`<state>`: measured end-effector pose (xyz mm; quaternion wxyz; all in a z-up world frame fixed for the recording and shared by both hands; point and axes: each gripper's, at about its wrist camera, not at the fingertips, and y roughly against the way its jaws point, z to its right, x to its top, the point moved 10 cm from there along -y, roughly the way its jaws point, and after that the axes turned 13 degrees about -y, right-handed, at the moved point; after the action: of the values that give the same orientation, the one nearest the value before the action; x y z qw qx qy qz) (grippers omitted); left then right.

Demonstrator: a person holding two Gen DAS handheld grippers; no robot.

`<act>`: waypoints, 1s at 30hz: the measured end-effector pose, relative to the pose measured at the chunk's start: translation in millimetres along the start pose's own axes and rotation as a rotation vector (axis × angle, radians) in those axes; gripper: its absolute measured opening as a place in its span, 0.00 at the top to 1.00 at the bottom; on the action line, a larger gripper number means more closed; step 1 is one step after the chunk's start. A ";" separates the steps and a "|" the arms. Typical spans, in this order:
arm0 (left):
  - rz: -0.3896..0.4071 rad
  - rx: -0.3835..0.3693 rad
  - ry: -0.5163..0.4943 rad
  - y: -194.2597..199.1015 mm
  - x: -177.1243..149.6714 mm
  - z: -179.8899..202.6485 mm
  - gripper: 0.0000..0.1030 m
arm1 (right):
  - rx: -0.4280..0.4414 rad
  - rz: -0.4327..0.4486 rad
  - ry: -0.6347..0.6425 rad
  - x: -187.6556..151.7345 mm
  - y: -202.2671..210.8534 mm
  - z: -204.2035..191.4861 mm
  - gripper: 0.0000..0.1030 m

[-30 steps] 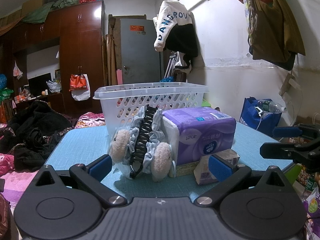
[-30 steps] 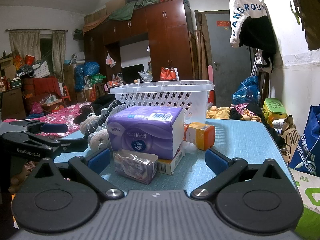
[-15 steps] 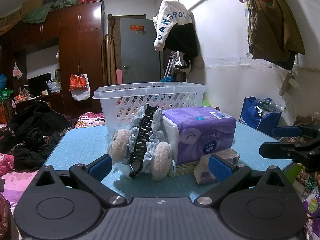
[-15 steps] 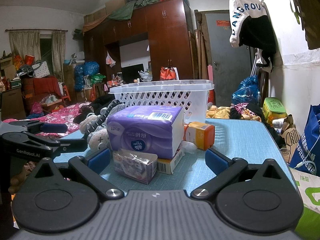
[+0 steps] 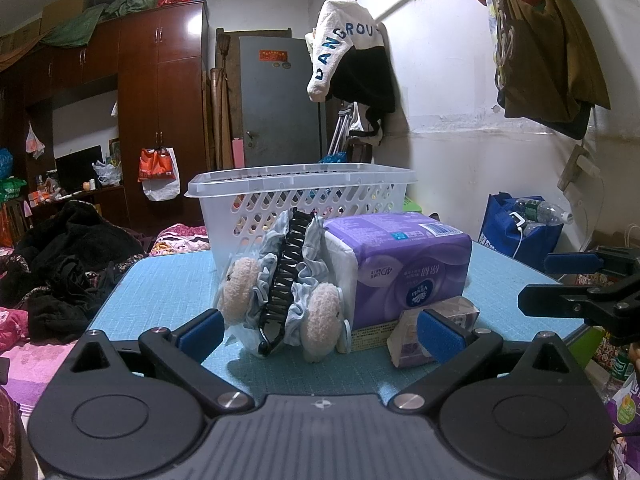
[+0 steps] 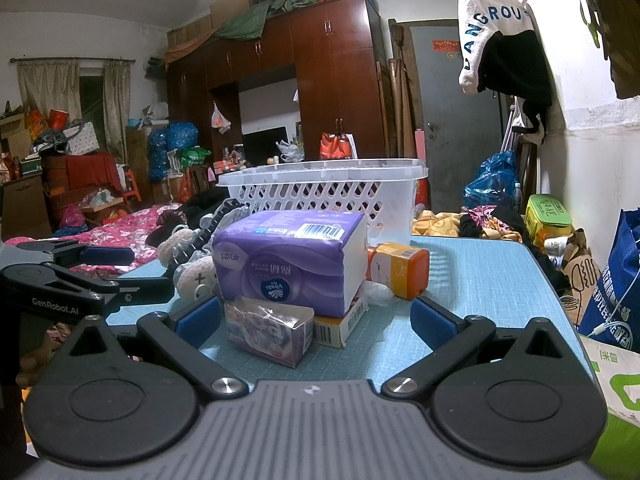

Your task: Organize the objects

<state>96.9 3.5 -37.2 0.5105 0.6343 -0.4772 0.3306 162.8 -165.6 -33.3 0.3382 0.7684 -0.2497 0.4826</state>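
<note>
Blue textured table (image 5: pixel 172 280) carries everything: nearest, the left gripper (image 5: pixel 318 330) and right gripper (image 6: pixel 316 318) both stand wide open and hold nothing, unchanged from a second ago. Between them lie a crinkly small purple box (image 6: pixel 268 330) and a glossy purple tissue pack (image 6: pixel 288 260), long axis crosswise, beside a fuzzy hair claw (image 5: pixel 286 284) leaning upright. Behind stands the perforated white plastic basket (image 5: pixel 304 188).

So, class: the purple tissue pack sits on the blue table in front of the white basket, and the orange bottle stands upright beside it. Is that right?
Not quite. The orange bottle lies on its side, not upright, as the right wrist view shows. The rest holds: the tissue pack sits on the table in front of the basket.
</note>
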 end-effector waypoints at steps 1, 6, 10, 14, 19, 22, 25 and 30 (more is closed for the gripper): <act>0.000 0.000 0.000 0.0 0.0 0.0 0.00 | 0.000 0.000 0.000 0.1 0.0 0.0 0.00; 0.001 0.001 0.000 0.1 0.2 -0.1 0.00 | -0.001 0.000 -0.001 1.5 0.1 -0.8 0.00; 0.013 0.014 0.005 1.0 0.3 -2.8 0.00 | -0.003 0.013 0.006 -2.3 -2.8 2.7 0.00; 0.038 0.030 0.001 4.3 3.9 -11.1 0.00 | 0.009 0.050 -0.002 -1.4 -4.6 2.4 0.00; 0.089 0.102 0.004 10.0 12.0 -40.2 0.00 | 0.091 0.048 -0.016 -5.5 -9.7 -20.0 0.00; 0.077 0.122 0.020 5.0 9.2 -61.1 0.00 | 0.152 0.022 0.034 -18.0 -19.6 -47.5 0.00; 0.065 0.088 0.032 -3.4 2.9 -73.7 0.00 | 0.187 0.008 0.078 -29.5 -28.5 -72.3 0.00; 0.055 0.039 0.059 -15.8 -10.2 -91.3 0.00 | 0.190 -0.011 0.157 -44.7 -47.2 -99.0 0.03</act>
<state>114.6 94.5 -27.9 0.5024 0.6208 -0.4728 0.3724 121.3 -57.2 -56.9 0.2849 0.7582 -0.1713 0.5609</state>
